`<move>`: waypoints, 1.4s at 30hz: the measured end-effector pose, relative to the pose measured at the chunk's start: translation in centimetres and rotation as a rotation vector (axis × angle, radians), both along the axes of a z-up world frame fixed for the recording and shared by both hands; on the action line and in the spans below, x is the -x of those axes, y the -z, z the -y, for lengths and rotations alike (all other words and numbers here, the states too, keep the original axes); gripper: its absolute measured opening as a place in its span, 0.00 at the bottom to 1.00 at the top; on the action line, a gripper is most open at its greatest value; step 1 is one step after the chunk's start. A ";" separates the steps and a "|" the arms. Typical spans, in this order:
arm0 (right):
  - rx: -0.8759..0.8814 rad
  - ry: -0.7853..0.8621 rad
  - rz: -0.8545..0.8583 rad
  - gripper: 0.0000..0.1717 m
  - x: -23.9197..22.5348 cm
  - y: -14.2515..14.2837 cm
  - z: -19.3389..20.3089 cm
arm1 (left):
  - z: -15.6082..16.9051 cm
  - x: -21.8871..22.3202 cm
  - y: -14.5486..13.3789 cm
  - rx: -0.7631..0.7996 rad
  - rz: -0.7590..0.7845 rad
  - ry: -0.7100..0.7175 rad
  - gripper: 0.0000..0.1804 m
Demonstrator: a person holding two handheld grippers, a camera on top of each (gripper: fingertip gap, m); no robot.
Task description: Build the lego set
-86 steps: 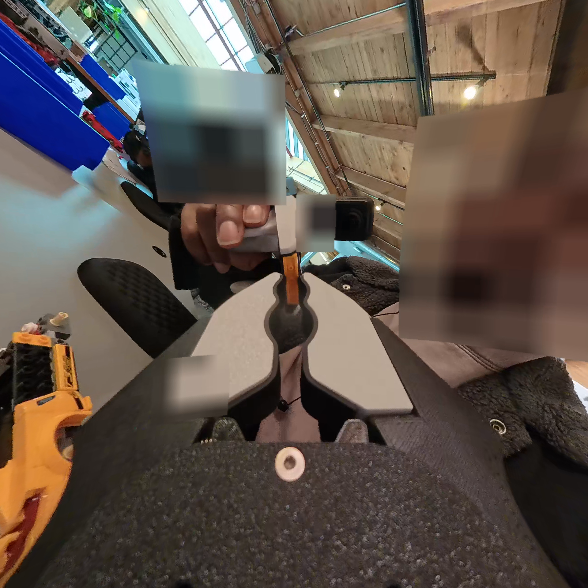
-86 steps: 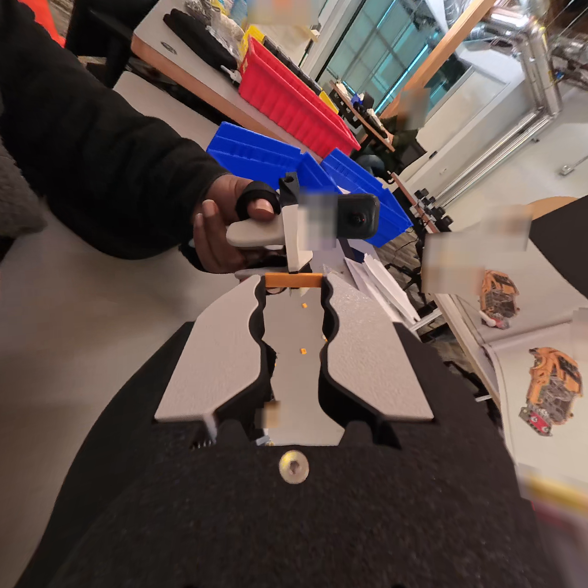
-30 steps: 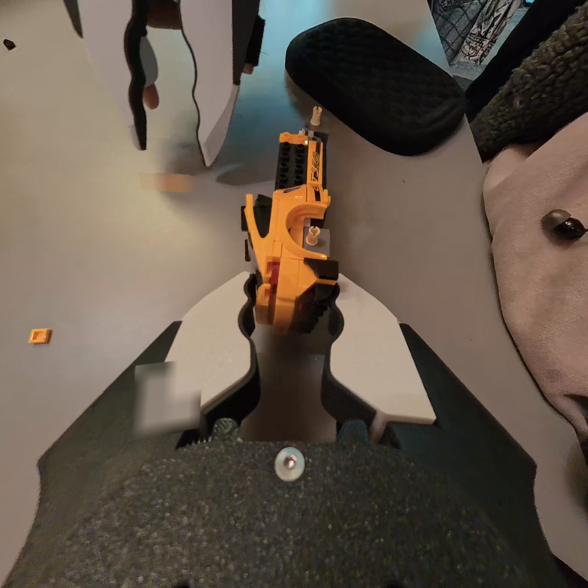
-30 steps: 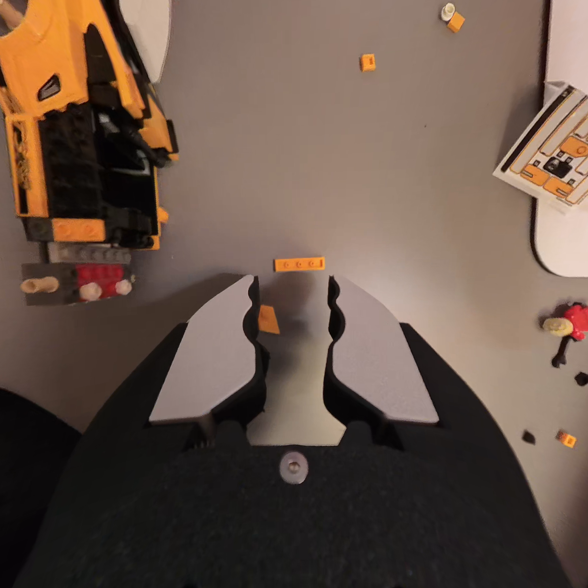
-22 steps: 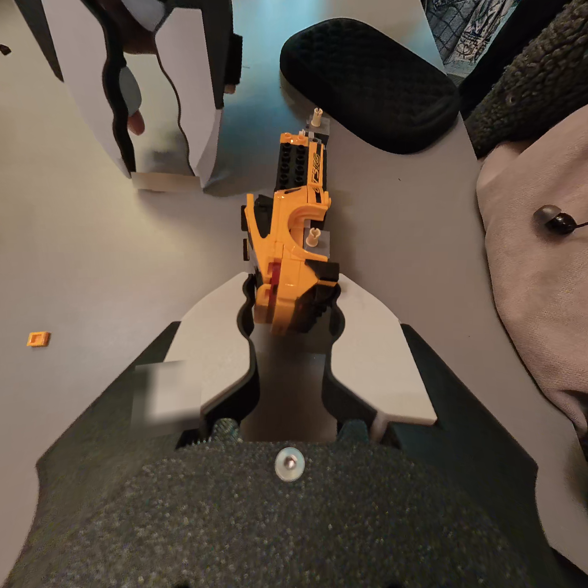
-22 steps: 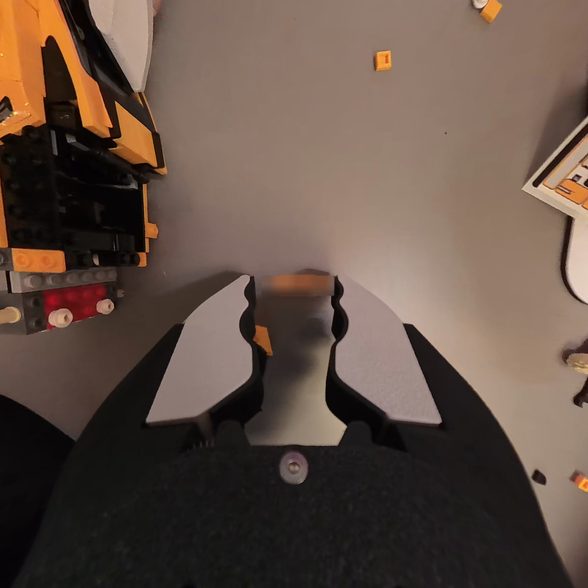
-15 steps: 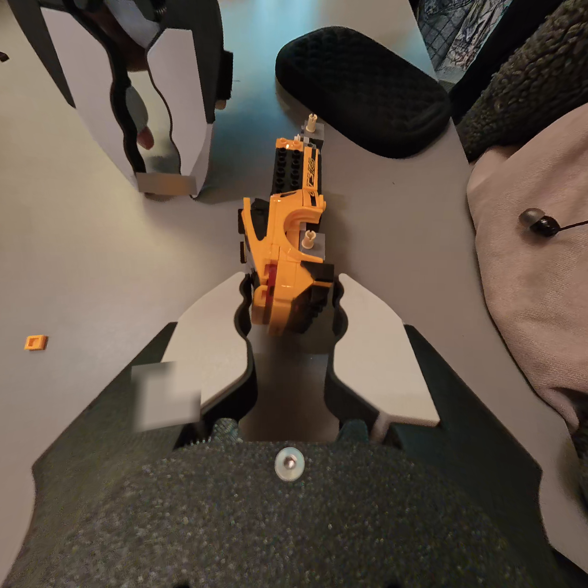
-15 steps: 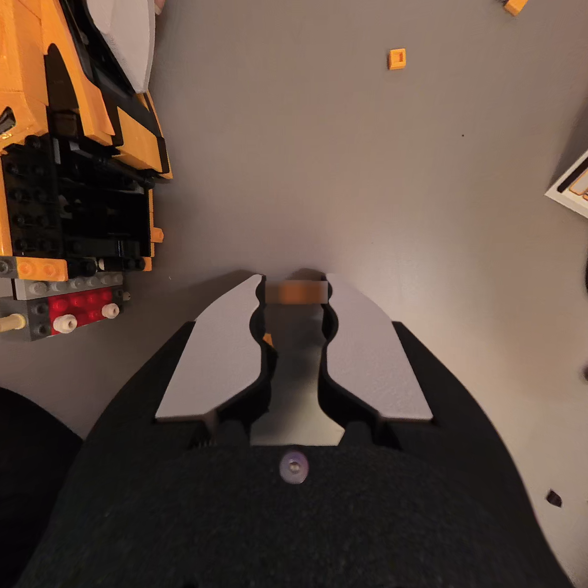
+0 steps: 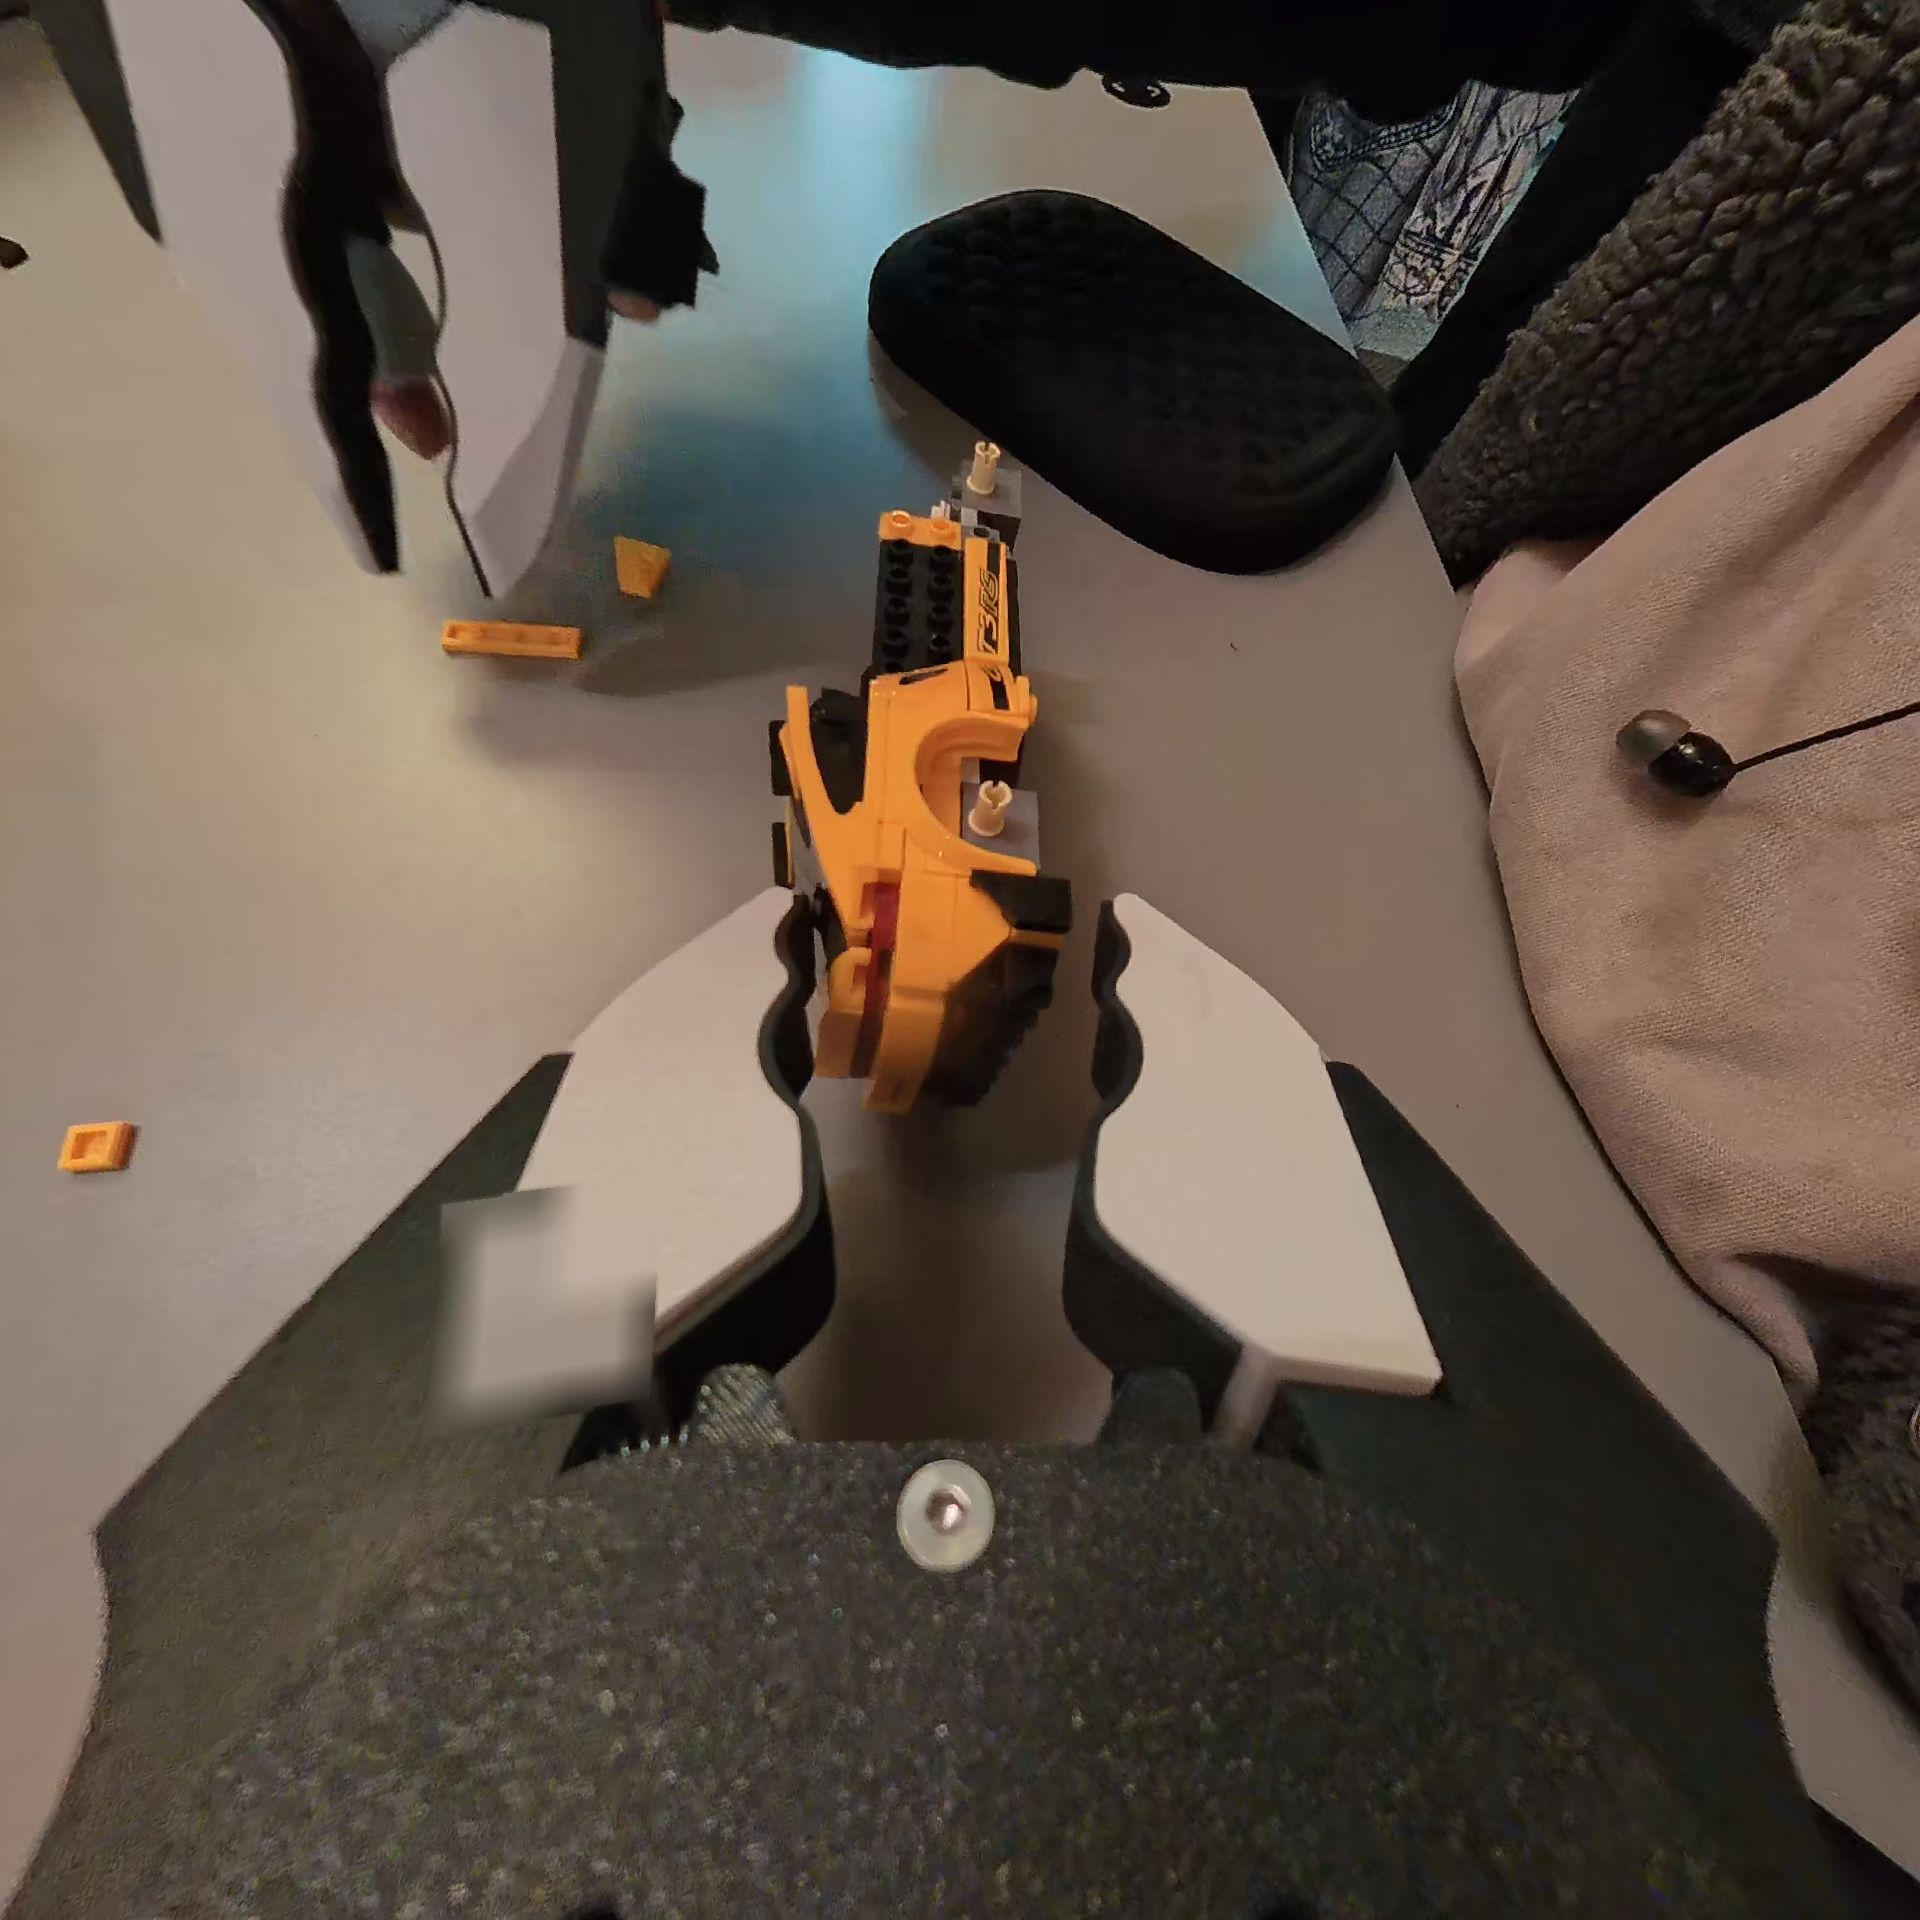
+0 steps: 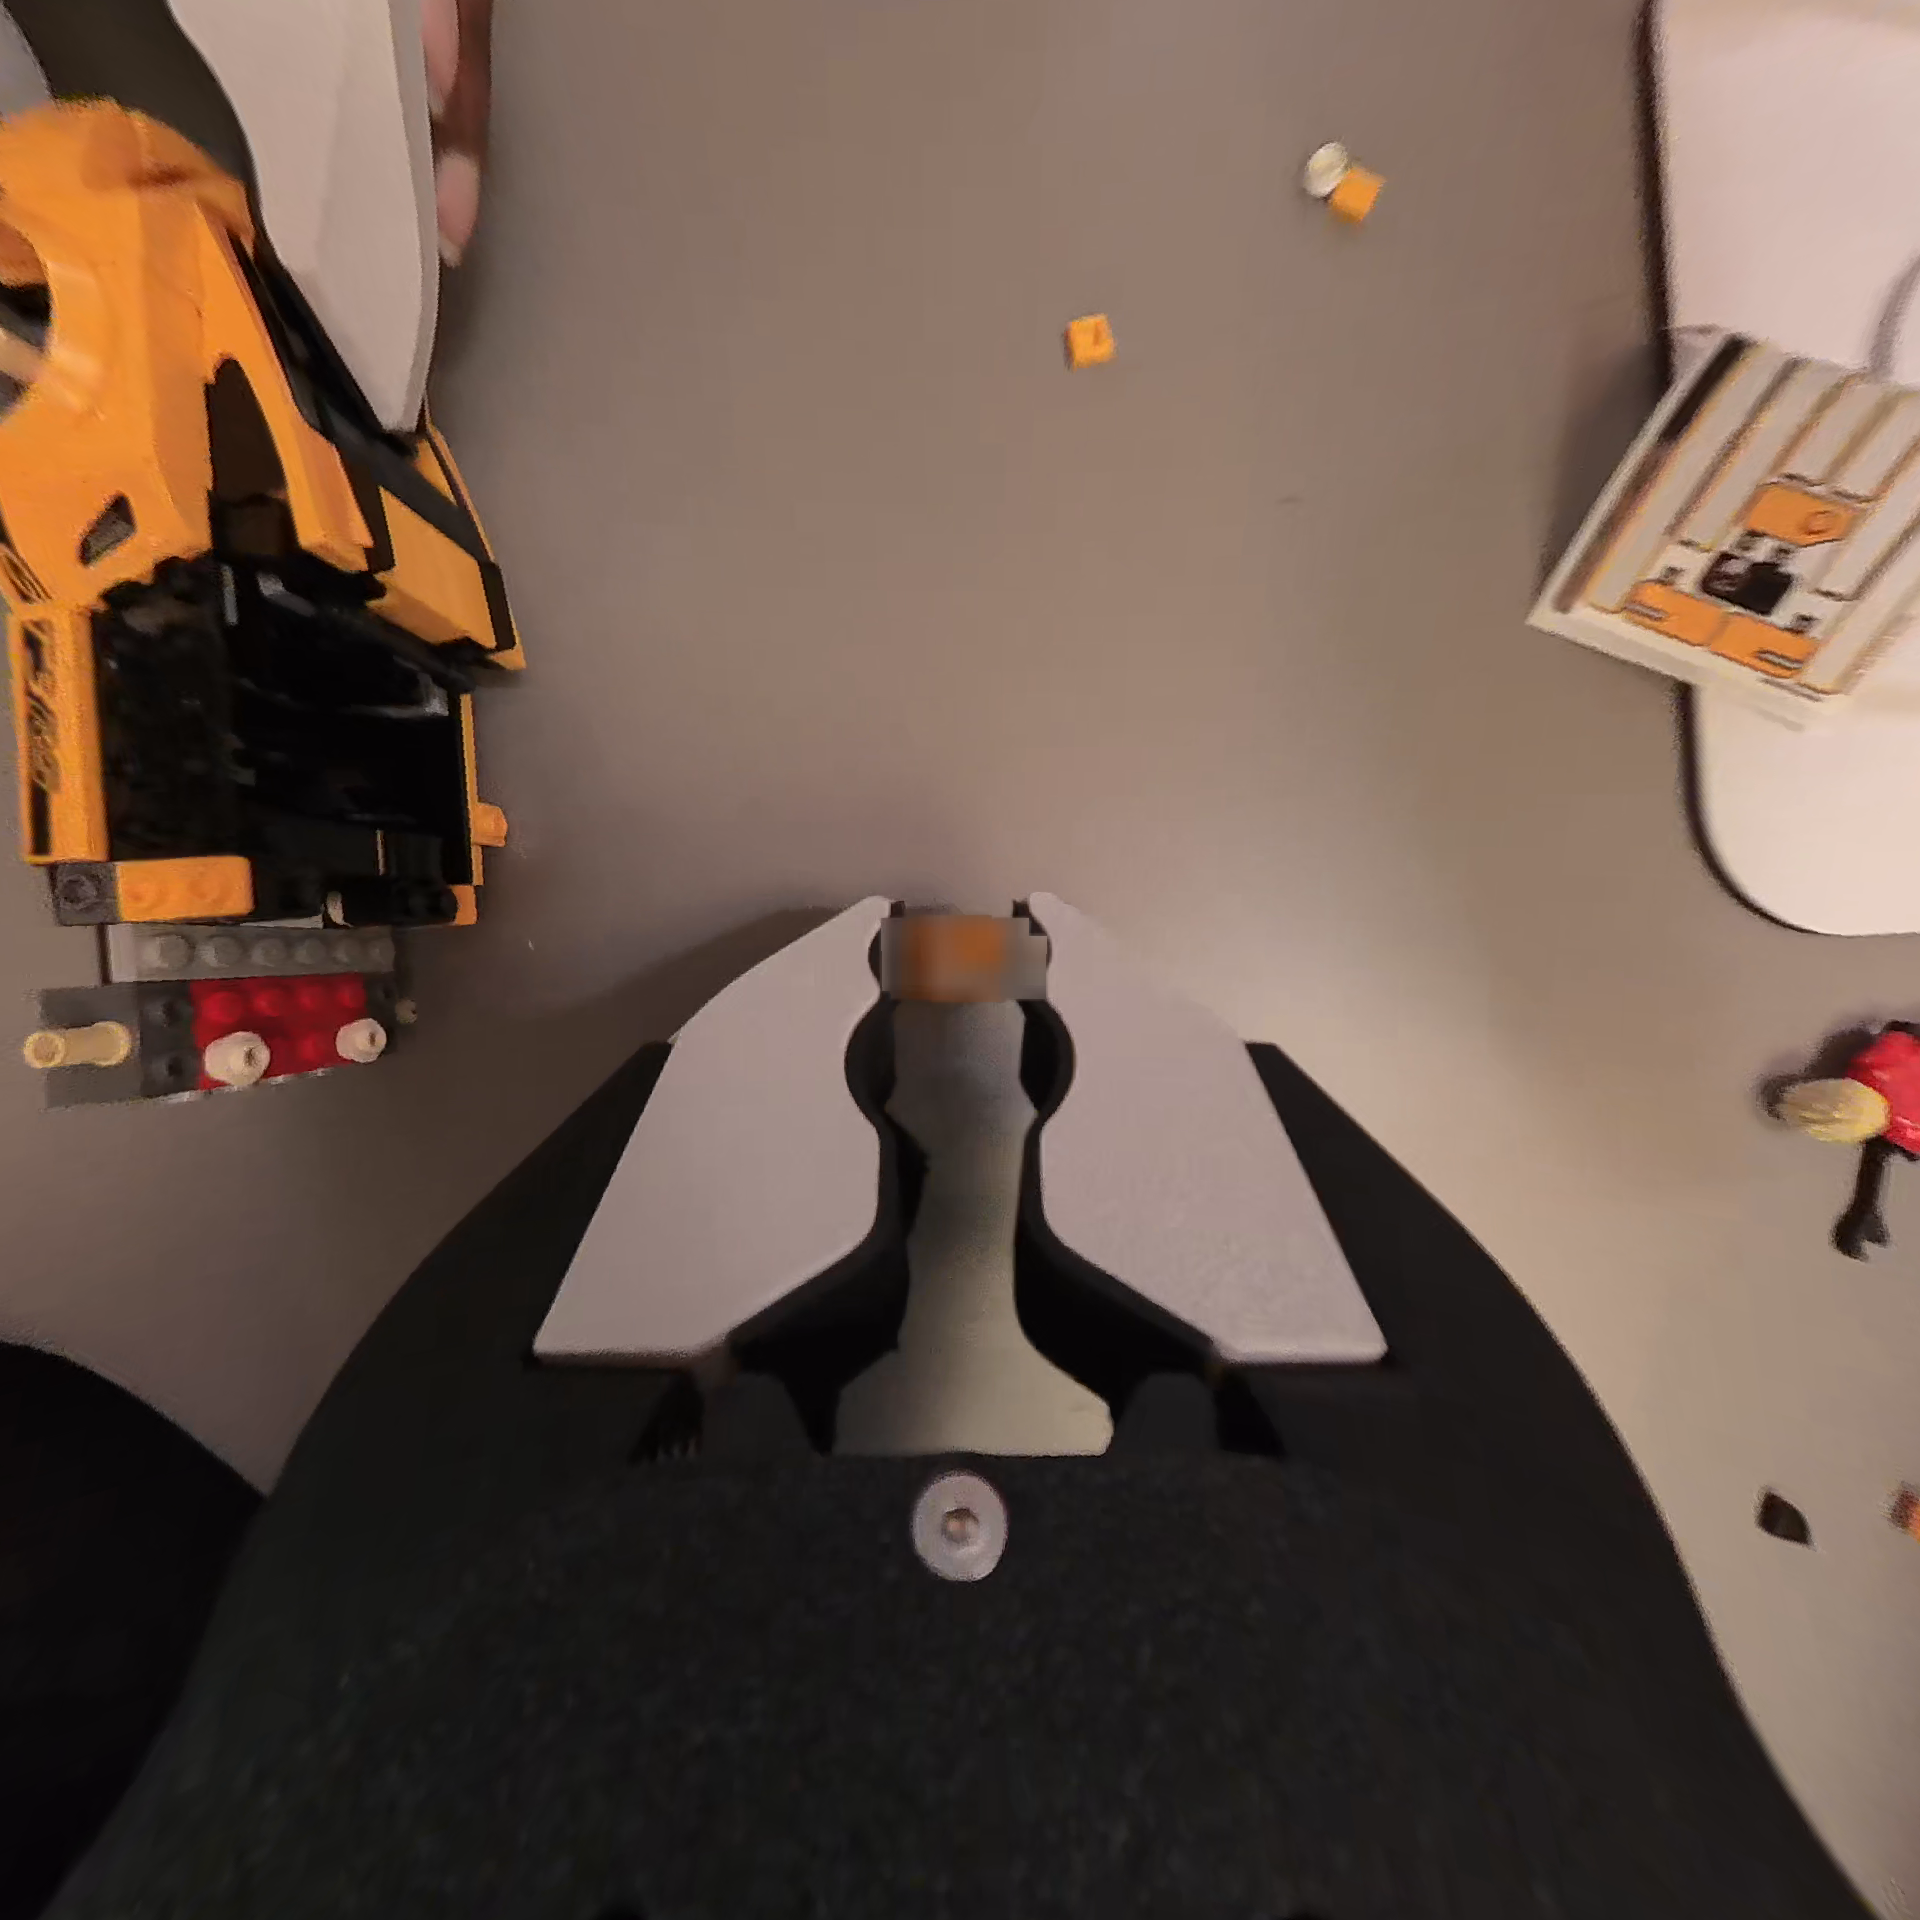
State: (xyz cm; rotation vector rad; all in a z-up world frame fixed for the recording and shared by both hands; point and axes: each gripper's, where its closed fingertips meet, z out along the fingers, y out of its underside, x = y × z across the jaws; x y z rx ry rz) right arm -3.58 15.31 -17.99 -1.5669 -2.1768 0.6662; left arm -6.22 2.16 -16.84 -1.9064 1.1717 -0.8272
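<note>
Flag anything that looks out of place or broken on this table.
The orange and black brick car has no wheels: bare tan axle pins stick out of its side. Small orange pieces lie loose on the grey table, among them a flat plate and a wedge near the car.

Glossy plastic brick car (image 9: 914, 831); matt smooth grey tabletop (image 9: 260, 883); rough black textured pad (image 9: 1122, 374).

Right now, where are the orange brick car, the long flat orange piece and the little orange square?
orange brick car (image 9: 914, 831), left wrist view, on its orange side panel.
long flat orange piece (image 9: 509, 638), left wrist view, on its middle.
little orange square (image 9: 97, 1148), left wrist view, on its centre.
</note>
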 end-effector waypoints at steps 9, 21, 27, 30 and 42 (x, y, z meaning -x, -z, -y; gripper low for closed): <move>0.039 -0.045 0.077 0.24 -1.6 1.2 0.6 | 0.0 0.0 -0.9 -0.004 0.049 0.003 0.28; 0.034 -0.069 0.114 0.18 -0.8 2.2 0.0 | 0.0 0.2 -1.8 -0.016 0.097 -0.004 0.28; 0.029 -0.059 0.092 0.18 -0.9 2.2 0.1 | -0.1 0.2 -1.7 -0.017 0.090 -0.009 0.27; 0.034 -0.055 0.081 0.18 -1.2 2.0 0.1 | -0.1 0.3 -1.5 -0.014 0.079 -0.012 0.27; 0.007 0.071 0.117 0.19 -3.5 1.9 -3.2 | 0.1 0.2 -0.4 -0.002 0.025 0.001 0.28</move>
